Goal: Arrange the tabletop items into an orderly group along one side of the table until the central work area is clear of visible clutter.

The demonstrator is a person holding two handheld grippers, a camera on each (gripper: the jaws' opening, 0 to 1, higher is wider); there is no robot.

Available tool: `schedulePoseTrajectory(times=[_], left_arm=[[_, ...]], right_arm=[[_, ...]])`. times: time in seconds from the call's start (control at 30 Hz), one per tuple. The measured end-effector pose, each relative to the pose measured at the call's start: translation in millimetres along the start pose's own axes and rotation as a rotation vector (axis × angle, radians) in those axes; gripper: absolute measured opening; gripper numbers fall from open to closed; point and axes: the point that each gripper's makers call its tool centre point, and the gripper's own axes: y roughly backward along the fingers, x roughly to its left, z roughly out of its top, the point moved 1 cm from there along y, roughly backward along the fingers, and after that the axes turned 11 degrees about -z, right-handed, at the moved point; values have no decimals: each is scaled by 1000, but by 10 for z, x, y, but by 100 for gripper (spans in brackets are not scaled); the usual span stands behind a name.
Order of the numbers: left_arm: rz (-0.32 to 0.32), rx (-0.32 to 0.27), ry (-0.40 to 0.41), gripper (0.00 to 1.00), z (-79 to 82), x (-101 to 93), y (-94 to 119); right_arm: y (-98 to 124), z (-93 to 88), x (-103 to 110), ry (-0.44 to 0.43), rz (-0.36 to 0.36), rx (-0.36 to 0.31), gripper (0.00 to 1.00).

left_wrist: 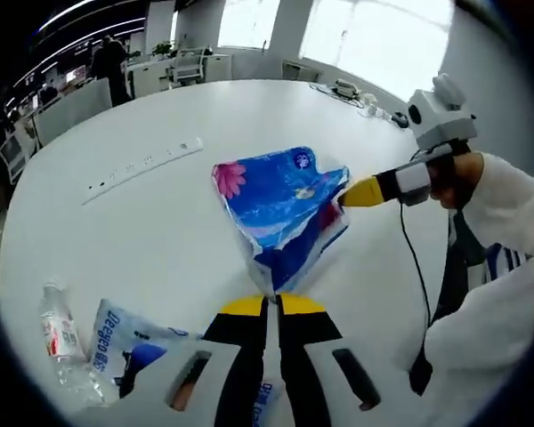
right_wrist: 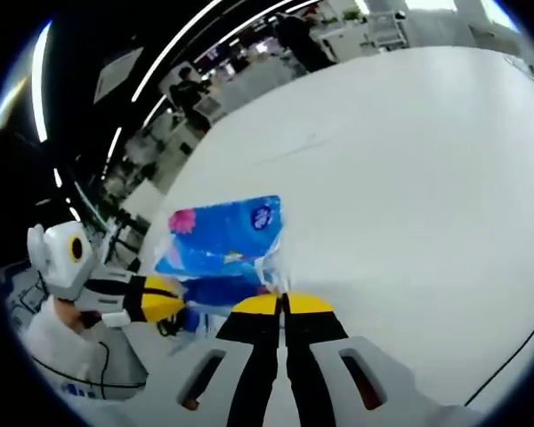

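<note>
A blue plastic tissue pack (left_wrist: 280, 213) with a pink flower print hangs above the white table (left_wrist: 160, 240), held at two corners. My left gripper (left_wrist: 272, 301) is shut on its lower corner. My right gripper (left_wrist: 345, 196) comes in from the right, held by a white-sleeved hand, and is shut on the pack's right corner. In the right gripper view the same pack (right_wrist: 222, 236) lies just beyond my right gripper (right_wrist: 283, 301), which pinches its edge. The left gripper (right_wrist: 173, 298) grips it from the left.
A clear water bottle (left_wrist: 58, 334) and a blue-and-white packet (left_wrist: 129, 336) lie on the table at lower left. A long white power strip (left_wrist: 142, 165) lies further out. Small items (left_wrist: 360, 98) sit at the far edge. A black cable (right_wrist: 507, 356) crosses the table.
</note>
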Motion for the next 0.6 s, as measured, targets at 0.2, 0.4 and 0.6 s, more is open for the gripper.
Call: schedulePoseTrajectory(times=[0.2, 0.4, 0.6], left_arm=[[15, 37, -19, 0, 128, 135, -138], [23, 89, -20, 0, 84, 315, -299], [23, 147, -63, 0, 97, 416, -450]], right_arm=[[-156, 150, -111, 75, -22, 35, 0], [-409, 170, -191, 130, -54, 74, 0], [-619, 151, -248, 190, -91, 111, 0]])
